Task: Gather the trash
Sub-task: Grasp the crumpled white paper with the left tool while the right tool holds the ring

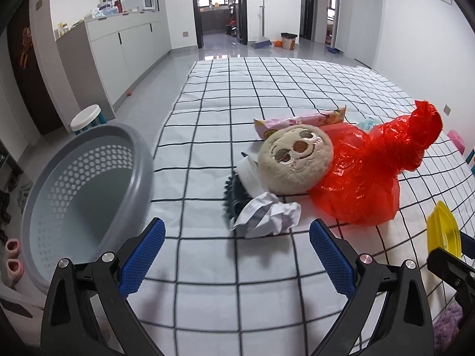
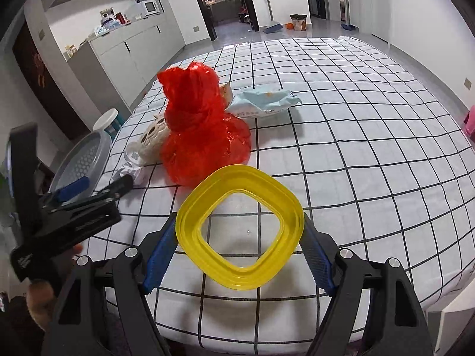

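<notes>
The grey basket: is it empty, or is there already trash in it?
Empty, as far as it shows. The left wrist view looks into the basket and shows only bare perforated wall and floor; its near part is hidden behind the left gripper.

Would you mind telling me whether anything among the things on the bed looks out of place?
Yes: a plush toy face lies in the litter, against the red plastic bag and the crumpled paper. It looks intact, more a keepsake than trash.

Home: bed (image 2: pixel 356 124), microwave (image 1: pixel 144 1), cabinets (image 1: pixel 124 47)
</notes>
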A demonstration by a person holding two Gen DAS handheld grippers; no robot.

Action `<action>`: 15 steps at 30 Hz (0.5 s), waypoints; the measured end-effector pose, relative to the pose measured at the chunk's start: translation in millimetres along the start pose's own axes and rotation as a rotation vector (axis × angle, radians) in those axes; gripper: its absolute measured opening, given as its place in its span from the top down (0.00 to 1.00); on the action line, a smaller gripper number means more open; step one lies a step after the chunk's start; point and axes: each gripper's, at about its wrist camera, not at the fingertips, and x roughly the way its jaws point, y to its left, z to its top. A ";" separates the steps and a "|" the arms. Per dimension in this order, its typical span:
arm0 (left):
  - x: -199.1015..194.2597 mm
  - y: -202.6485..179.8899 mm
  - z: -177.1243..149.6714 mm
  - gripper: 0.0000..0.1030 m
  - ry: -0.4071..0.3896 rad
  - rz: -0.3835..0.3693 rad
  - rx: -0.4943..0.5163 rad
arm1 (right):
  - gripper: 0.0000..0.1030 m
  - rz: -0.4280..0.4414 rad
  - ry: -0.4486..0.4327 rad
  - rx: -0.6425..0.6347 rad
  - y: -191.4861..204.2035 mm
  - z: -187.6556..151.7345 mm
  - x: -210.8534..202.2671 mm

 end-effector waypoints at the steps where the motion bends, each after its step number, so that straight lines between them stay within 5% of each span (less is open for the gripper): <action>1: 2.0 -1.2 0.1 0.08 0.003 0.000 0.002 | 0.27 0.004 0.002 0.004 -0.6 0.8 0.4; 5: 10.3 -6.5 0.4 0.16 0.021 -0.003 0.002 | 0.27 0.023 0.003 0.010 -1.9 2.2 0.4; 12: 14.6 -10.0 -0.2 0.56 0.043 -0.031 -0.005 | 0.27 0.032 -0.002 0.002 0.3 2.3 -1.7; 15: 9.5 -11.0 -2.2 0.63 0.037 -0.032 -0.002 | 0.27 0.033 -0.002 0.004 0.1 2.6 -1.4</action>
